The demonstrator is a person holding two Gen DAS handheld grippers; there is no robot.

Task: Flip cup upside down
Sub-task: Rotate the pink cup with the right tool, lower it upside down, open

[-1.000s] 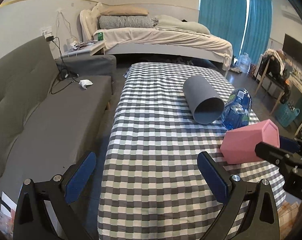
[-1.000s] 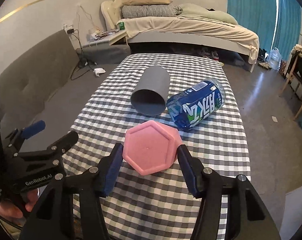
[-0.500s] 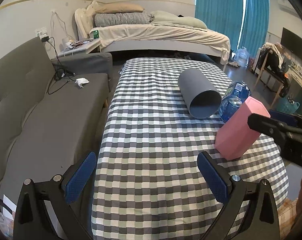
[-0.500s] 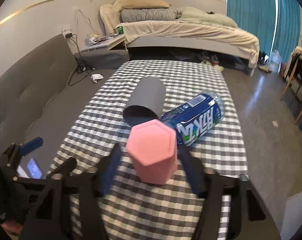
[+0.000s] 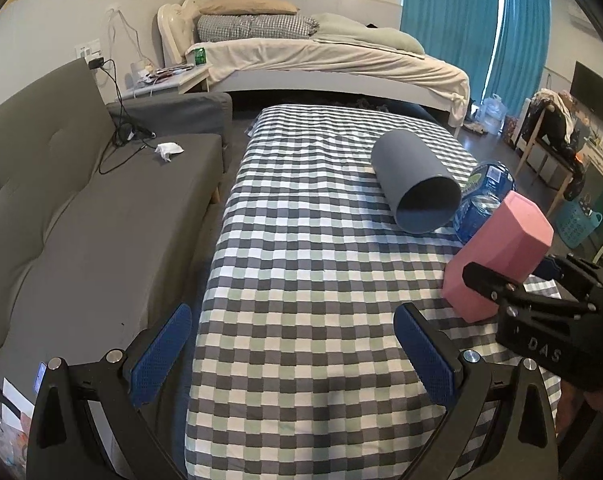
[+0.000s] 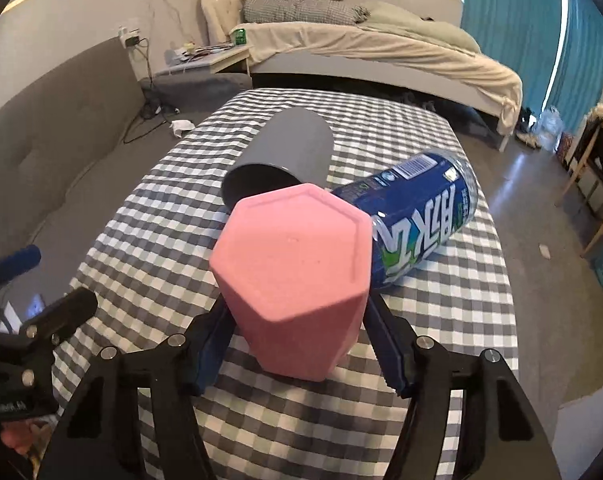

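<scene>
**Left wrist and right wrist views: pink cup held tilted over the checked table**

Left wrist view, read from left to right with the table (image 5: 301, 280) as landmark. A grey sofa (image 5: 81, 220) runs along the table's left side. The left gripper (image 5: 293, 356) hovers over the table's near end, its blue-padded fingers spread wide with nothing between them. On the table's far right part lies a grey cup (image 5: 415, 184) on its side, its mouth facing the camera. Just right of it, touching or nearly so, lies a blue bottle (image 5: 481, 200), also on its side. Nearest the table's right edge is the pink cup (image 5: 497, 256), a hexagonal vessel tilted with its closed base up and to the right and its lower end at the cloth. Whether that end rests on the cloth cannot be told. The right gripper (image 5: 513, 280) is clamped across its lower half.

Right wrist view. The other gripper shows at the left, beyond the table's left edge. At centre the pink cup's (image 6: 297, 276) flat base faces the camera, and the right gripper (image 6: 297, 336) presses its fingers against the cup's two sides. Behind it lie the grey cup (image 6: 289, 152) and, to the right, the blue bottle (image 6: 417, 224).
</scene>
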